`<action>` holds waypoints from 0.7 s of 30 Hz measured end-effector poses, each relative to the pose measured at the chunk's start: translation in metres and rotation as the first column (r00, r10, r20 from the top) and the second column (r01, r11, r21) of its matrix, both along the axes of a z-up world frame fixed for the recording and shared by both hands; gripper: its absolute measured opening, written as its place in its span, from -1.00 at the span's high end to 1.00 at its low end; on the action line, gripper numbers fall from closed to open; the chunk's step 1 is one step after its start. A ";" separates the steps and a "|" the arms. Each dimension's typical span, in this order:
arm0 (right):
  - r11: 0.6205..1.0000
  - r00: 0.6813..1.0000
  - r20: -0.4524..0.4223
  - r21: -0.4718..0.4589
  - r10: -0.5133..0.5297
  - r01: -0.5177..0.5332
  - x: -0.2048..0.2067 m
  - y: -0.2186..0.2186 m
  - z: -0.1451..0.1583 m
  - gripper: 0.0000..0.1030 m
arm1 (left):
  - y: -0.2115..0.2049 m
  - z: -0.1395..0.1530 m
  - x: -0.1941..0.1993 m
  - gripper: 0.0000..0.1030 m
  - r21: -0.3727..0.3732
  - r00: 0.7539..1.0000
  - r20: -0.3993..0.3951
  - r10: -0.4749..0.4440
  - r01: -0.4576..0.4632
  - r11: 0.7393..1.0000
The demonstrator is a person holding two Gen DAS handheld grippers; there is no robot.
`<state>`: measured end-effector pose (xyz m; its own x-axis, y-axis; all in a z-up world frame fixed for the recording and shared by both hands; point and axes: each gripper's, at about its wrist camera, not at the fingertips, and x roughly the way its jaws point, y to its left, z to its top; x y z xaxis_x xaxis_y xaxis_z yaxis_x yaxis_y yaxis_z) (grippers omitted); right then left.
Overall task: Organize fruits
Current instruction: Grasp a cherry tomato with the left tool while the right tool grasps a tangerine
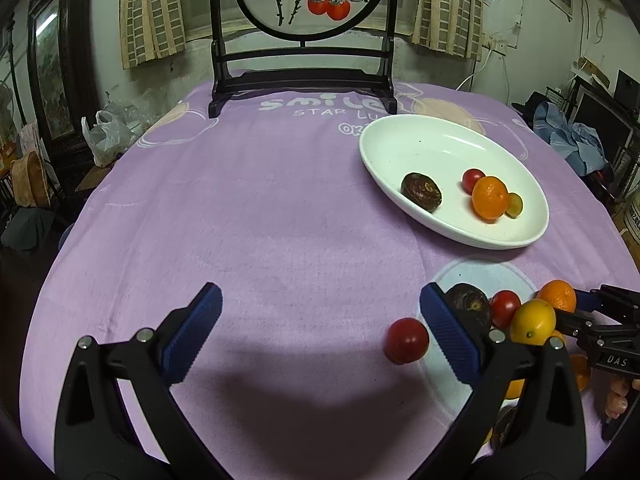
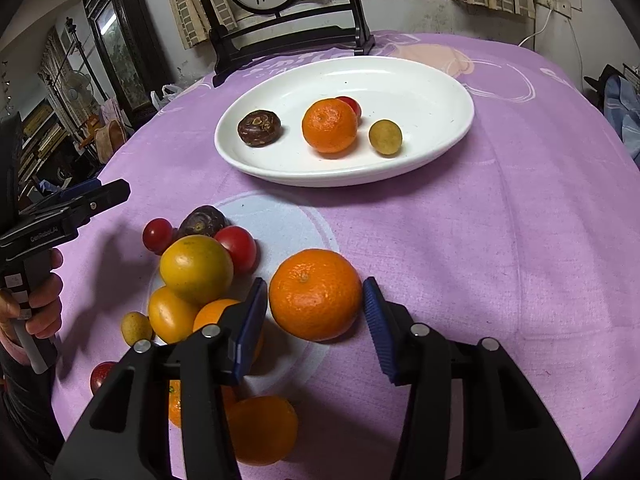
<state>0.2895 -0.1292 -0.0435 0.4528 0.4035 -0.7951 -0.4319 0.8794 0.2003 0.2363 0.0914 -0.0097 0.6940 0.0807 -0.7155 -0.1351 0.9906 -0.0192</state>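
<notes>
My right gripper (image 2: 316, 284) is shut on a large orange (image 2: 315, 294) that rests on the purple cloth, a blue pad touching each side. Left of it lies a pile of fruit: a yellow citrus (image 2: 196, 268), red tomatoes (image 2: 238, 248), a dark brown fruit (image 2: 202, 220) and more oranges (image 2: 260, 430). The white oval plate (image 2: 440, 92) beyond holds a dark fruit (image 2: 259, 127), an orange (image 2: 330, 125), a tomato and a small yellow fruit (image 2: 385, 137). My left gripper (image 1: 322, 328) is open above the cloth. A red tomato (image 1: 406, 340) sits just inside its right finger.
A dark wooden stand with a round persimmon painting (image 1: 304, 40) stands at the table's far edge. The purple cloth (image 1: 240, 208) covers the table. A plastic bag (image 1: 106, 136) and clutter lie beyond the left edge. A hand (image 2: 40, 296) holds the left gripper's handle.
</notes>
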 end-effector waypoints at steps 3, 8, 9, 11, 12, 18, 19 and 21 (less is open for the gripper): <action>0.999 1.000 -0.011 0.034 -0.010 0.011 0.002 -0.004 0.001 0.13 | -0.001 -0.004 -0.001 -0.96 0.000 1.000 -0.014 -0.014 0.014 1.000; 0.988 0.997 -0.020 0.137 -0.075 0.077 0.007 -0.023 0.009 0.13 | -0.020 -0.014 -0.006 -0.86 0.013 0.988 -0.049 -0.147 0.148 0.989; 0.987 0.997 -0.021 0.137 -0.080 0.082 0.007 -0.024 0.009 0.13 | -0.026 -0.015 -0.008 -0.78 0.020 0.983 -0.050 -0.176 0.177 0.984; 0.988 0.996 -0.033 0.134 -0.077 0.081 0.008 -0.023 0.007 0.13 | -0.036 -0.019 -0.009 -0.68 0.034 0.973 -0.058 -0.223 0.225 0.974; 0.988 0.997 -0.034 0.132 -0.076 0.080 0.007 -0.023 0.007 0.13 | -0.040 -0.021 -0.010 -0.62 0.040 0.969 -0.064 -0.240 0.243 0.969; 0.988 0.996 -0.019 0.124 -0.086 0.088 0.003 -0.024 0.009 0.13 | -0.050 -0.031 -0.008 -0.36 0.081 0.956 -0.086 -0.282 0.289 0.954; 0.988 0.996 -0.014 0.123 -0.088 0.089 0.003 -0.024 0.009 0.13 | -0.050 -0.032 -0.007 -0.29 0.090 0.956 -0.086 -0.280 0.287 0.954; 0.988 0.996 -0.012 0.125 -0.086 0.087 0.002 -0.024 0.010 0.13 | -0.049 -0.035 -0.004 -0.17 0.095 0.956 -0.092 -0.278 0.287 0.953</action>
